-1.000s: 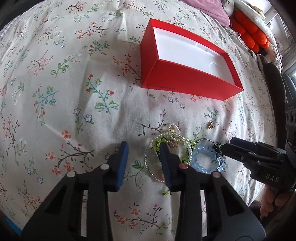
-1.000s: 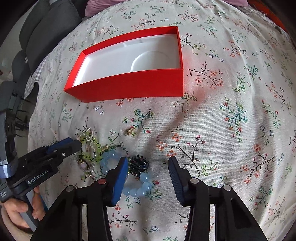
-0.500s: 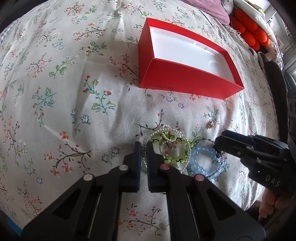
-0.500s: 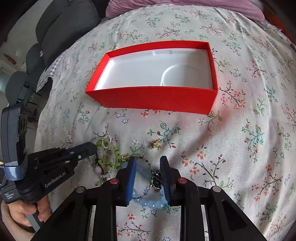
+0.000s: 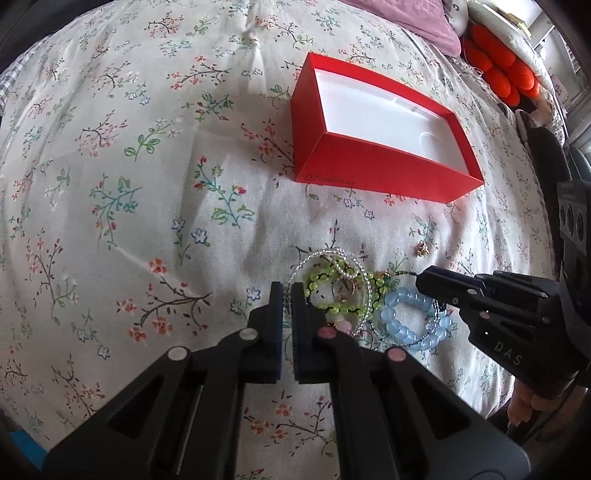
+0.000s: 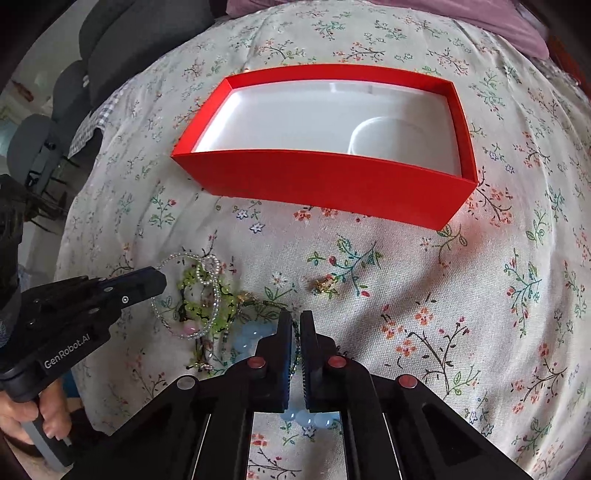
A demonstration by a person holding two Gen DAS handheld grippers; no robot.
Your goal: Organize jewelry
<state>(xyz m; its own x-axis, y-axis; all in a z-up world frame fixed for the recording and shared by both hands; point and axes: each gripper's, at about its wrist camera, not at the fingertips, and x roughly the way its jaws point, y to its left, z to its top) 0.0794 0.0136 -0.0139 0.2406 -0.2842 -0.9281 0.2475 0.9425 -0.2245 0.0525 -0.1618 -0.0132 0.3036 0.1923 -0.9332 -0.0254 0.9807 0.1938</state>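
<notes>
A pile of jewelry lies on the floral bedspread: a clear bead necklace [image 5: 328, 258], a green bead bracelet [image 5: 334, 306], a light blue bead bracelet [image 5: 402, 325] and a small gold earring [image 5: 422, 250]. My left gripper [image 5: 287, 295] is shut on the clear bead necklace at the pile's left edge. My right gripper [image 6: 297, 325] is shut on a dark bead strand [image 6: 295, 354] lying with the blue bracelet [image 6: 251, 341]. The open red box [image 6: 332, 184] with a white inside stands beyond the pile. It also shows in the left wrist view [image 5: 380, 166].
The gold earring [image 6: 325, 285] lies alone between the pile and the box. Orange cushions [image 5: 498, 66] and a purple pillow [image 5: 406, 18] lie at the far edge of the bed. Dark chairs [image 6: 92, 48] stand beyond the bed's left side.
Both grippers have closed from open, the left on the clear bead necklace and the right on the dark strand by the blue bracelet. Both have moved forward towards the box.
</notes>
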